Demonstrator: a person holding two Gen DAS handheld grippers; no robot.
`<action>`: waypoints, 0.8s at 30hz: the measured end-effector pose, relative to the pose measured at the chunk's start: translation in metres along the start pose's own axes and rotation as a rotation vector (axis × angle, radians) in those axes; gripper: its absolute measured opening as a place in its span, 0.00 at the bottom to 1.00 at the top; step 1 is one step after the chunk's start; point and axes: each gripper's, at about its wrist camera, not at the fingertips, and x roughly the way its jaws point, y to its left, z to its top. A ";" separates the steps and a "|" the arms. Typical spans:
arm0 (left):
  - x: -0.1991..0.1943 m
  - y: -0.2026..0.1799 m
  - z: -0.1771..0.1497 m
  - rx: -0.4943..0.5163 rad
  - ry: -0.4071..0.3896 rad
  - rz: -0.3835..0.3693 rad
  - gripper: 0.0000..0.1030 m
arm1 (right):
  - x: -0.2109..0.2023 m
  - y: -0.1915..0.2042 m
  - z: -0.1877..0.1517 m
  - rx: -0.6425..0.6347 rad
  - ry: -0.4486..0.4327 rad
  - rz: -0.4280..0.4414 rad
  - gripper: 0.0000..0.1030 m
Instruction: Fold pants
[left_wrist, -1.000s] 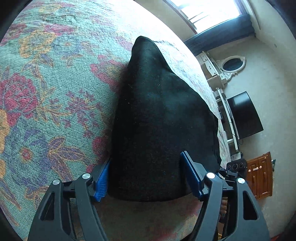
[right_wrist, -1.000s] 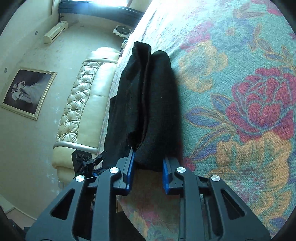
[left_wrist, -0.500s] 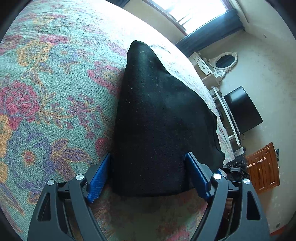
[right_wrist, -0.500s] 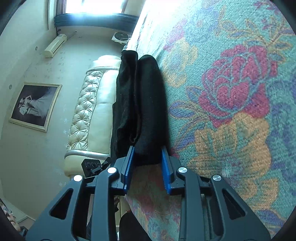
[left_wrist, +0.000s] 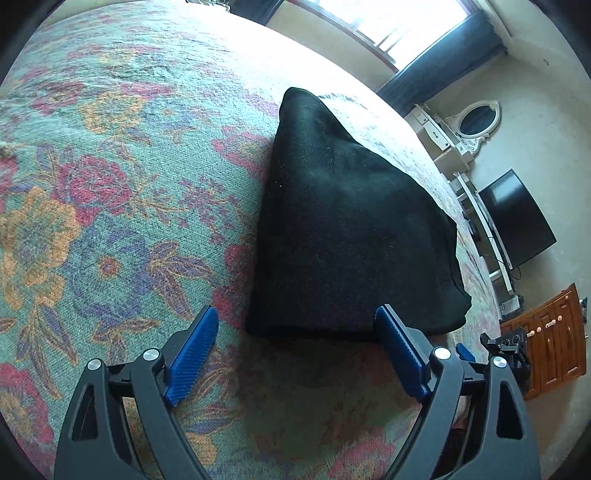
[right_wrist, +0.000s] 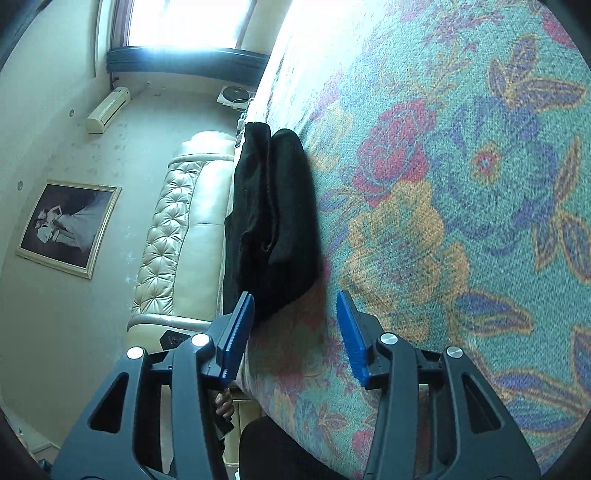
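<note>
The bed (left_wrist: 110, 184), under a floral spread, fills most of both views. The folded black pants (left_wrist: 343, 240) lie on it near its edge, a compact stack with layered edges showing in the right wrist view (right_wrist: 273, 221). The left tool (left_wrist: 295, 343) sits just short of the pants' near edge, its jaws spread wide and having just been opening, touching no cloth. The right tool (right_wrist: 295, 325), also just opening, stands spread at the pants' near corner, gripping nothing.

Bright window (left_wrist: 391, 22), cream tufted sofa (right_wrist: 177, 236), dark television (left_wrist: 517, 218).
</note>
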 end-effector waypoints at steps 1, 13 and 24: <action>-0.003 -0.002 -0.003 0.006 -0.003 0.022 0.83 | 0.000 0.003 -0.003 -0.009 -0.006 -0.011 0.49; -0.014 -0.022 -0.036 0.080 0.006 0.199 0.83 | 0.005 0.035 -0.041 -0.186 -0.014 -0.160 0.72; -0.017 -0.035 -0.046 0.095 -0.012 0.232 0.83 | 0.021 0.055 -0.066 -0.341 -0.027 -0.324 0.81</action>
